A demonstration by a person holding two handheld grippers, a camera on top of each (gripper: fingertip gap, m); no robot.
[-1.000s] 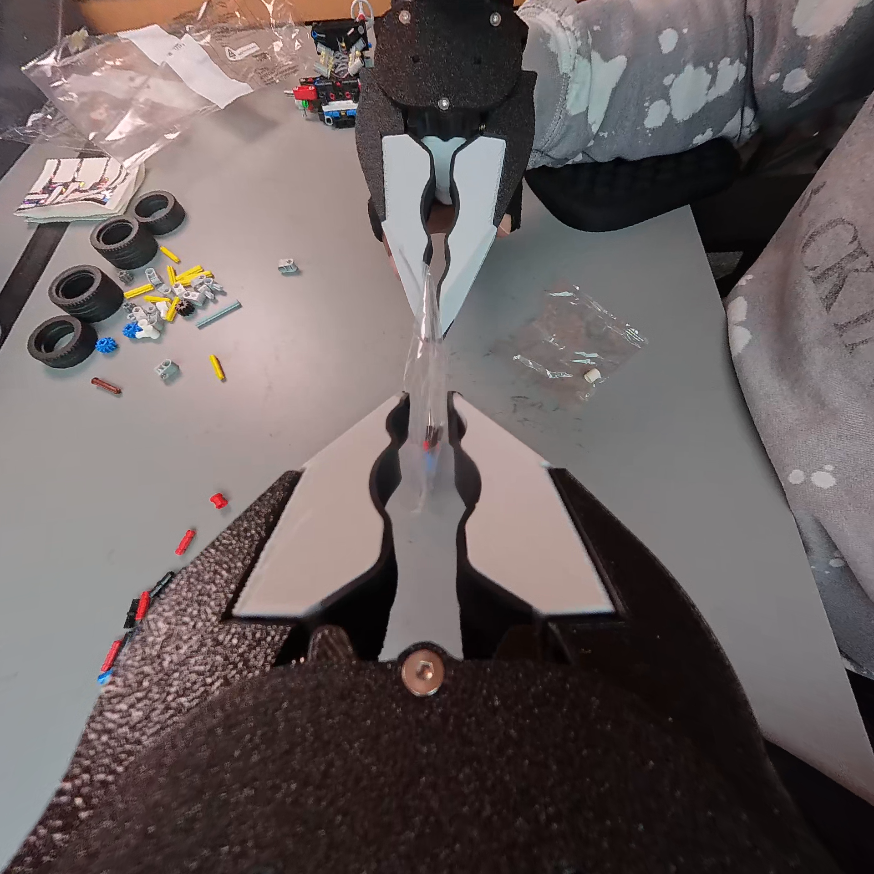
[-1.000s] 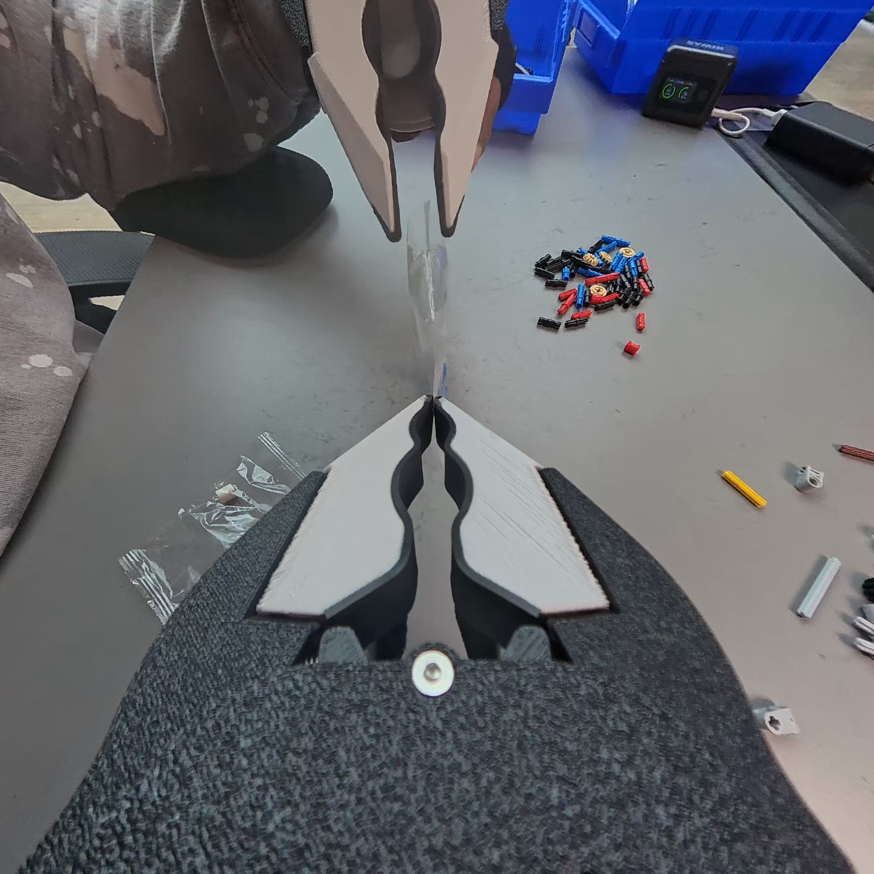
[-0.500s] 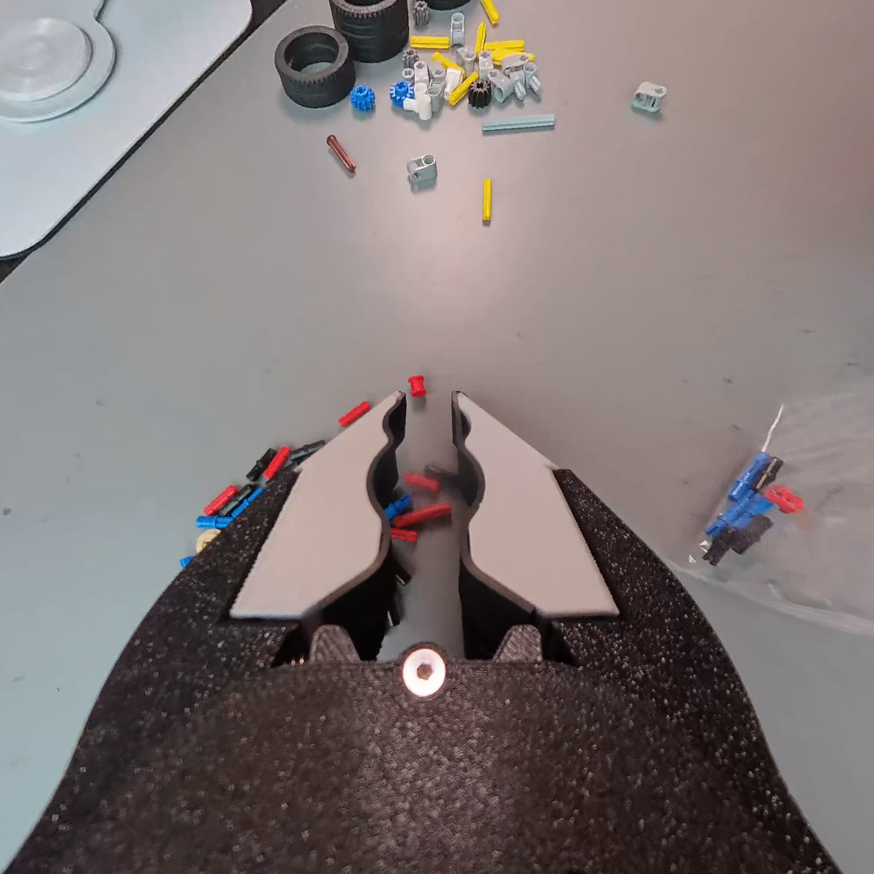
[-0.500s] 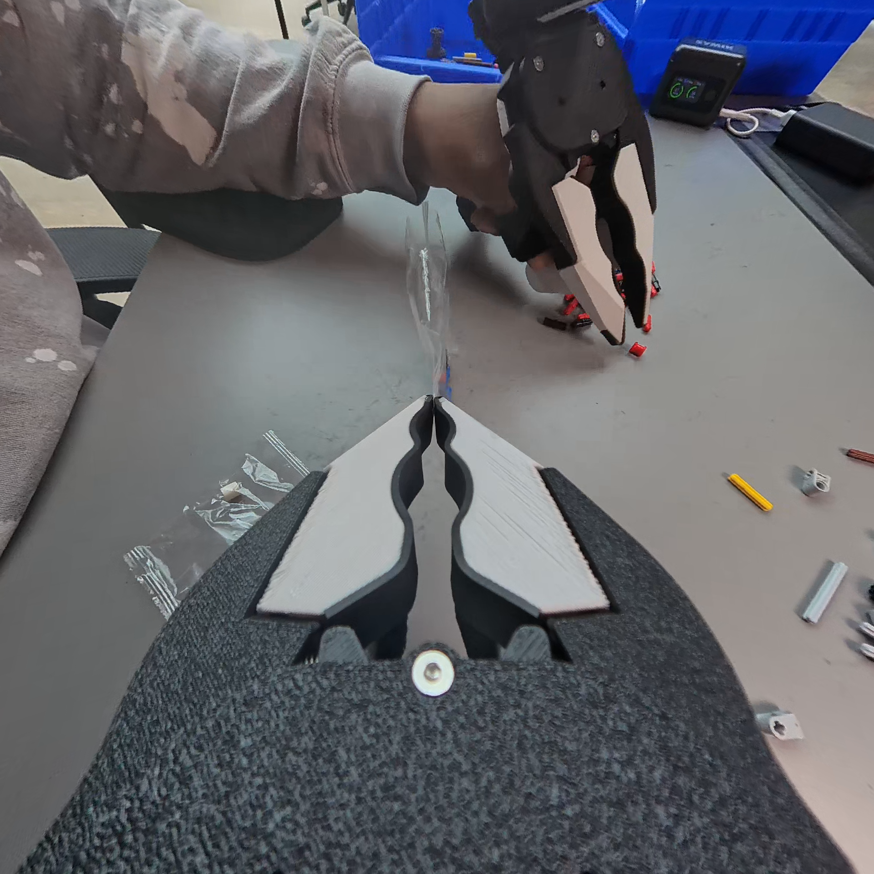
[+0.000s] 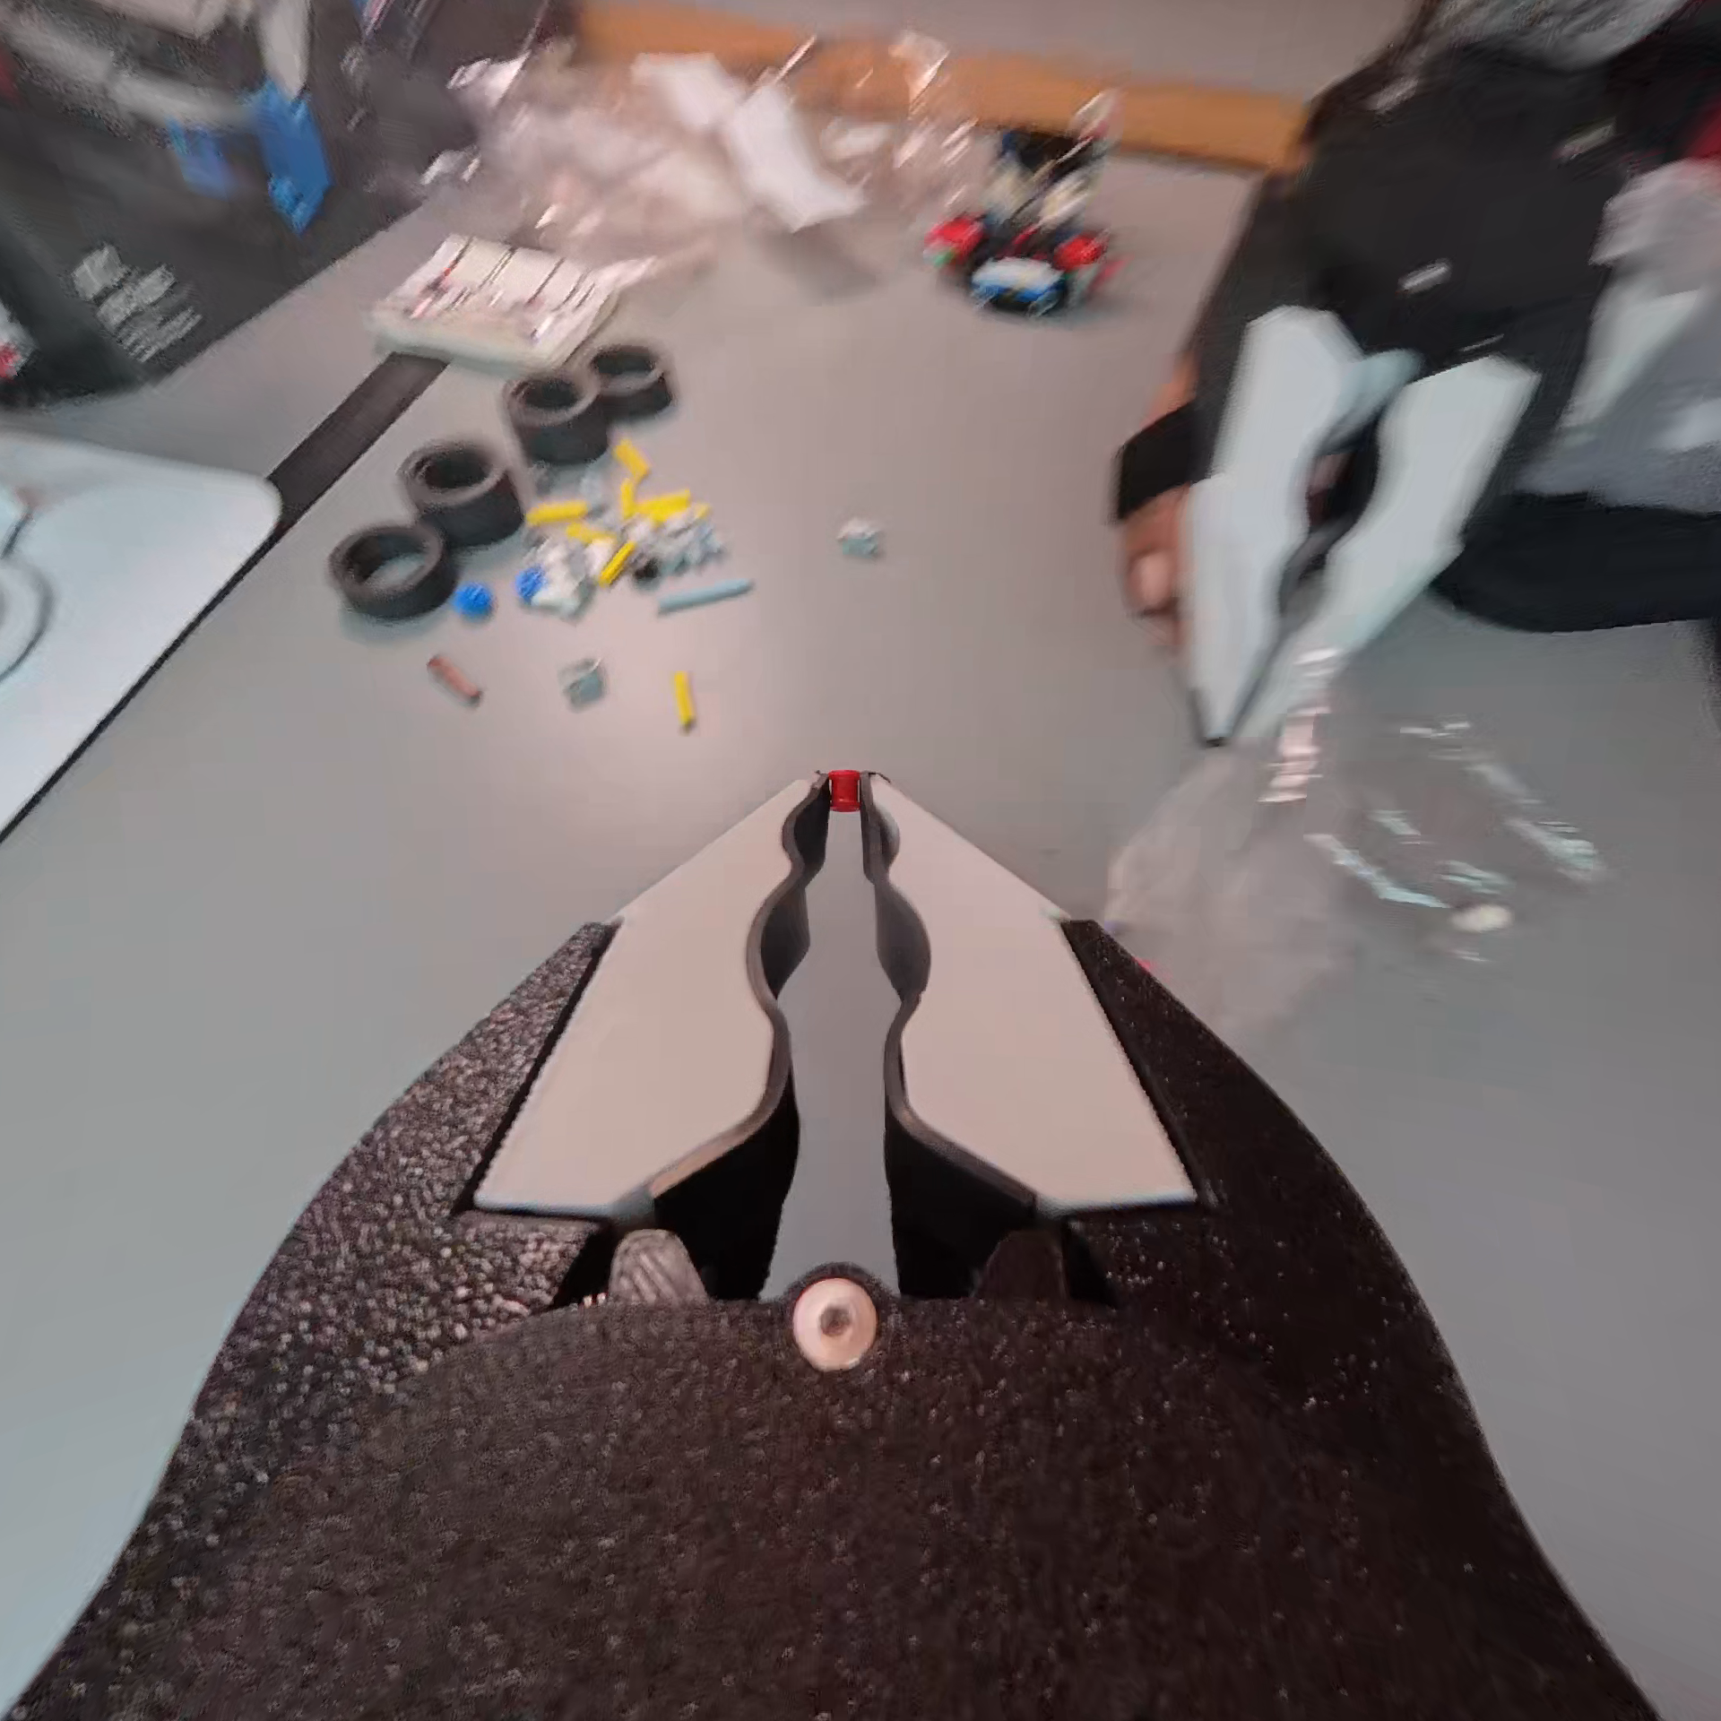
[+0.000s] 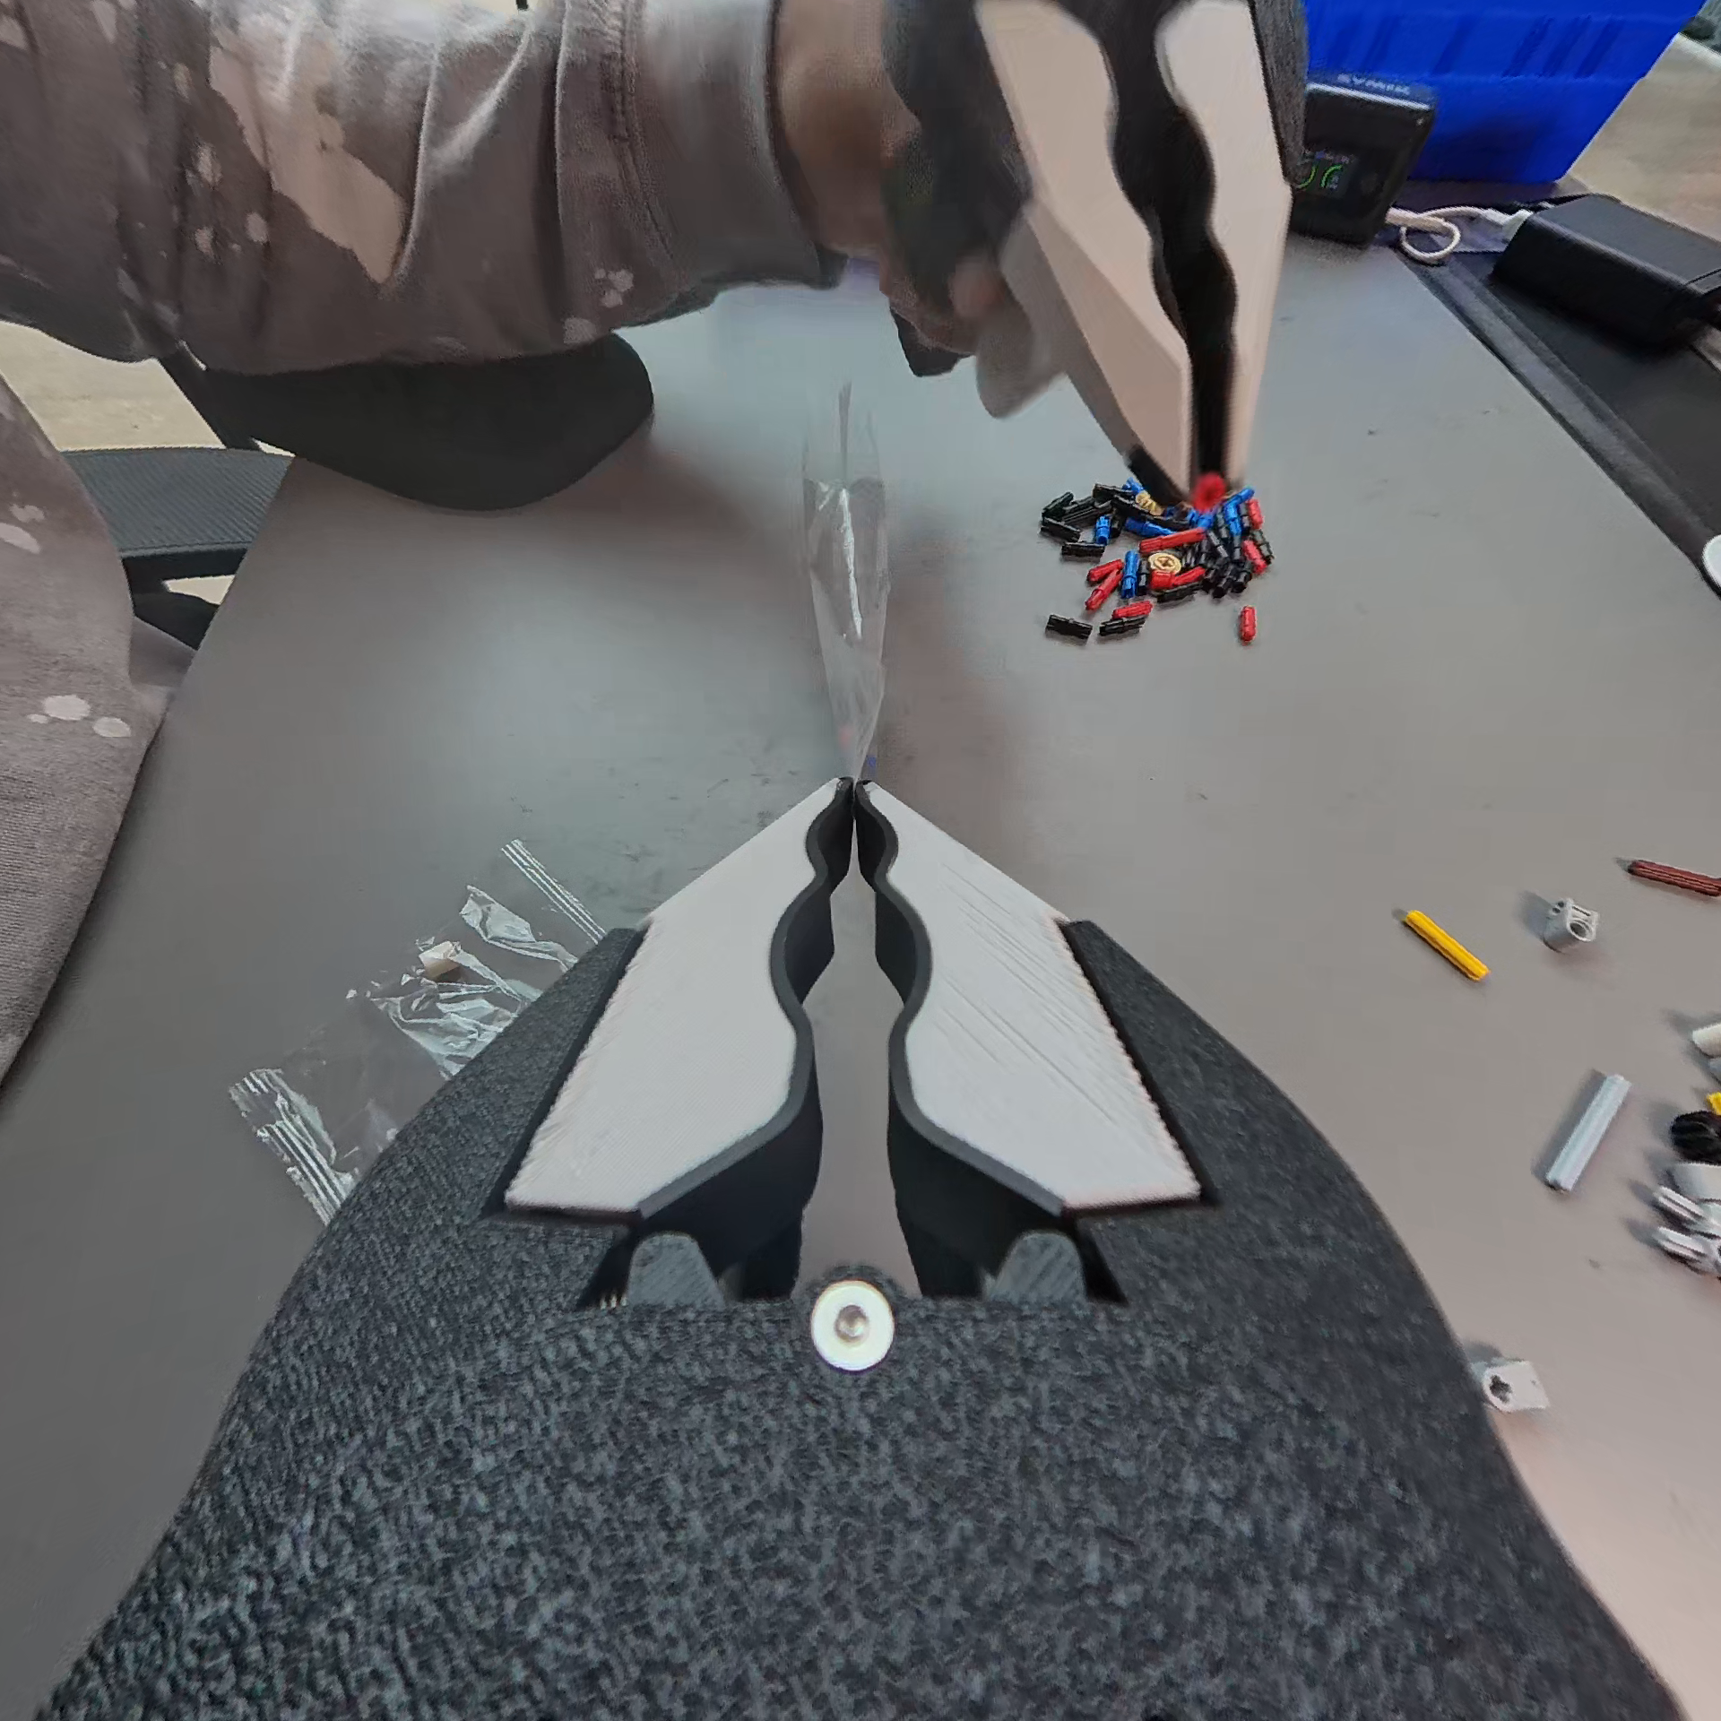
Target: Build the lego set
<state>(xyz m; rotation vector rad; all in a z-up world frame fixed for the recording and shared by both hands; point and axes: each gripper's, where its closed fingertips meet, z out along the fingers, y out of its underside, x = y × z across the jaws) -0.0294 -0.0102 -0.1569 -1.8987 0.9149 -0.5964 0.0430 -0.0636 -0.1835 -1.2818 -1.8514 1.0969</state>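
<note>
My left gripper is shut on a small red bush piece and holds it off the grey table. In the right wrist view the left gripper hangs with the red piece just above a pile of red, blue and black pins. My right gripper is shut on the edge of a clear plastic bag, which stands up from its tips. In the left wrist view the right gripper shows at the right, blurred, with the bag hanging below it.
Black tyres and a heap of yellow, grey and blue parts lie far left. A partly built model stands at the back. An opened bag, a yellow axle and grey pieces lie near the right gripper. Tip to tip, the grippers are about 10 centimeters apart.
My left gripper let go of the clear bag, dropped to the pin pile, shut on the small red piece and lifted it. My right gripper kept hold of the bag.
</note>
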